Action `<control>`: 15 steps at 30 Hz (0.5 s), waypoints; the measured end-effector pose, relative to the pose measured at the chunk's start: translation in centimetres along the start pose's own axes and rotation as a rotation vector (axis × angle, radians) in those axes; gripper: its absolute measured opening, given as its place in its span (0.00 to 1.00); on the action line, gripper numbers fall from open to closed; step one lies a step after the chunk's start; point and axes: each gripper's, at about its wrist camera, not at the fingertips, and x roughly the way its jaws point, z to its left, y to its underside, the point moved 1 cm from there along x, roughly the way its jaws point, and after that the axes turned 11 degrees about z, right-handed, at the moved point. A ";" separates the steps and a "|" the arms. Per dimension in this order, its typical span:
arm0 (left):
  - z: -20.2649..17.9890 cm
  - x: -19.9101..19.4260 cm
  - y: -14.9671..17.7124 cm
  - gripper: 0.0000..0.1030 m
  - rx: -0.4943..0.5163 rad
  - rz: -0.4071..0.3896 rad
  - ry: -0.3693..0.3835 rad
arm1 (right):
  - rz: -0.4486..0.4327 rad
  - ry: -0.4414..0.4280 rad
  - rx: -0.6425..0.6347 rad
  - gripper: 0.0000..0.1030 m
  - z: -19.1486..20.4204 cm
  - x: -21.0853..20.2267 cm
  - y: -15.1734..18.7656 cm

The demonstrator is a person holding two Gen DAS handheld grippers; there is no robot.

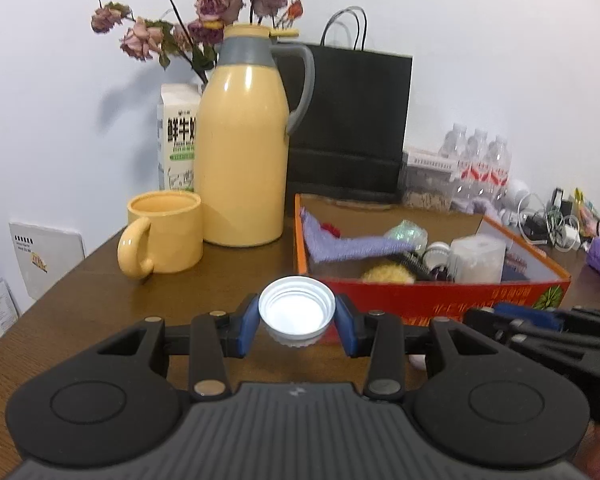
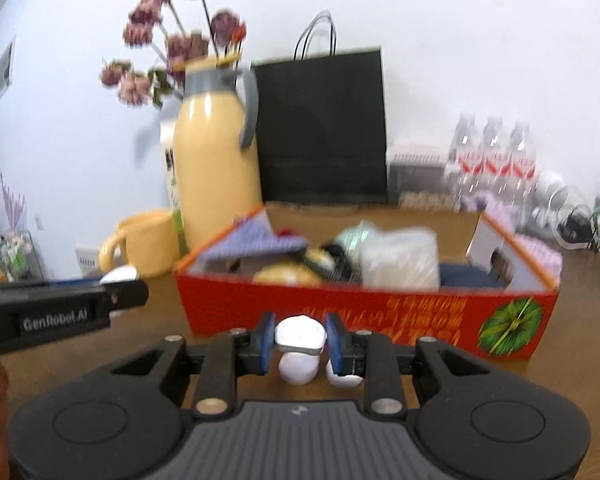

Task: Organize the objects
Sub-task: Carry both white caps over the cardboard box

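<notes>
In the left wrist view my left gripper (image 1: 297, 309) is shut on a white screw cap (image 1: 297, 314), its hollow side facing the camera, above the brown table. The right gripper (image 1: 496, 314) comes in low from the right, in front of the red cardboard box (image 1: 420, 298). In the right wrist view my right gripper (image 2: 300, 338) is shut on a small white rounded object (image 2: 300, 334), lifted just before the red box (image 2: 284, 304). Two white round pieces (image 2: 298, 368) show below it, either hanging from it or lying on the table. The left gripper (image 2: 126, 286) with the cap reaches in from the left.
The box holds a purple cloth (image 1: 352, 248), a clear tub (image 1: 478, 260) and several small items. A yellow mug (image 1: 164, 236) and yellow thermos jug (image 1: 244, 152) stand left of it. Behind are a black paper bag (image 1: 348, 120), a milk carton, water bottles (image 1: 480, 160) and cables (image 1: 548, 224).
</notes>
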 end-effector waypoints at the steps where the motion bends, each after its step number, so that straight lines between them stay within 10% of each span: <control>1: -0.2 -0.2 -0.3 0.39 -0.001 -0.008 -0.001 | -0.019 0.002 -0.002 0.25 -0.3 -0.4 -0.4; 15: -5.6 4.1 -7.0 0.39 -0.008 -0.064 0.050 | -0.143 0.091 0.020 0.25 -8.4 2.2 -7.4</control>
